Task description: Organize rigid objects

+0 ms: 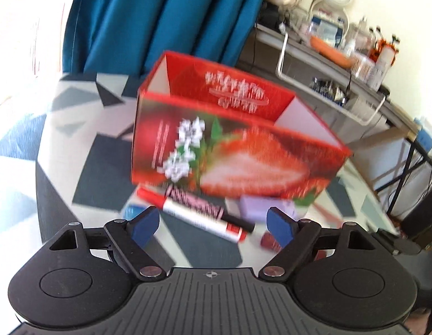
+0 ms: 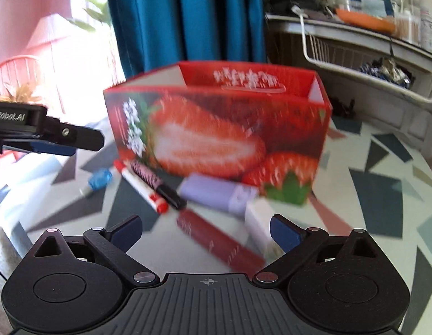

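Observation:
A red open-topped box printed with strawberries stands on the patterned table. In front of it lie a red-capped white marker, a pink-and-black patterned tube, a lilac block, a dark red tube, a white block and a small blue item. My left gripper is open just short of the marker, nothing between its fingers. My right gripper is open above the dark red tube, pads apart from it. The left gripper's fingers show at the left of the right wrist view.
Teal curtains hang behind the table. A cluttered grey shelf unit with a white wire basket stands at the right. The table's curved edge runs along the left; a pink chair is beyond it.

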Demonstrator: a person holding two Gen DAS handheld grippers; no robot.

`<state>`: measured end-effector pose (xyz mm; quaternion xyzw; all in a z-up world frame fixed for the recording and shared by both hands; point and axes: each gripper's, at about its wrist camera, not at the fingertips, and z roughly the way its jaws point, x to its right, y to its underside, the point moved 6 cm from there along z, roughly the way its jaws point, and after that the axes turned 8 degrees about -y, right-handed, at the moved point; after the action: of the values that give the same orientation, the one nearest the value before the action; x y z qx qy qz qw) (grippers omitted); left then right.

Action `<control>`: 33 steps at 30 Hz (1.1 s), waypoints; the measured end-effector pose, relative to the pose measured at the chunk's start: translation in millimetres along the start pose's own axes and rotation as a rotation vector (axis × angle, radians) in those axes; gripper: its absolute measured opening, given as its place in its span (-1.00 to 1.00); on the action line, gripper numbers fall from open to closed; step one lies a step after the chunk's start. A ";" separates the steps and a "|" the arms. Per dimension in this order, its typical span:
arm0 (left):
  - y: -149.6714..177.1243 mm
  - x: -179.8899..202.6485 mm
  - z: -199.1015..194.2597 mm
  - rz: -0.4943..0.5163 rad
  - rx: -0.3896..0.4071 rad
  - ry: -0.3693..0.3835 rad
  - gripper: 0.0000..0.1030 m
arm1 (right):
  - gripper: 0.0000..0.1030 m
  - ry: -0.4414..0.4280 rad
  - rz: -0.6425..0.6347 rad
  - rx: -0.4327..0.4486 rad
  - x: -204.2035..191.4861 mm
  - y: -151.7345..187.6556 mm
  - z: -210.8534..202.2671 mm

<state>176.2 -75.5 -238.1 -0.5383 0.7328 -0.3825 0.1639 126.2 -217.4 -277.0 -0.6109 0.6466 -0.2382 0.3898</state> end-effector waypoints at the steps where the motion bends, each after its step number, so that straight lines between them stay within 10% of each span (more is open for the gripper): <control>1: 3.2 0.6 1.3 0.004 -0.009 0.000 0.65 | 0.84 0.005 0.019 -0.008 1.3 2.4 0.4; 19: 22.7 4.0 15.4 0.013 -0.049 0.002 0.42 | -0.09 0.056 0.039 -0.083 16.8 19.3 20.0; 33: 26.0 2.2 16.8 -0.003 -0.067 0.006 0.37 | -0.60 -0.101 -0.139 -0.119 -27.2 23.6 24.9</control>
<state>169.1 -80.6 -267.9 -0.5435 0.7449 -0.3595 0.1430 130.4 -183.4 -304.3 -0.6876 0.5952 -0.1948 0.3675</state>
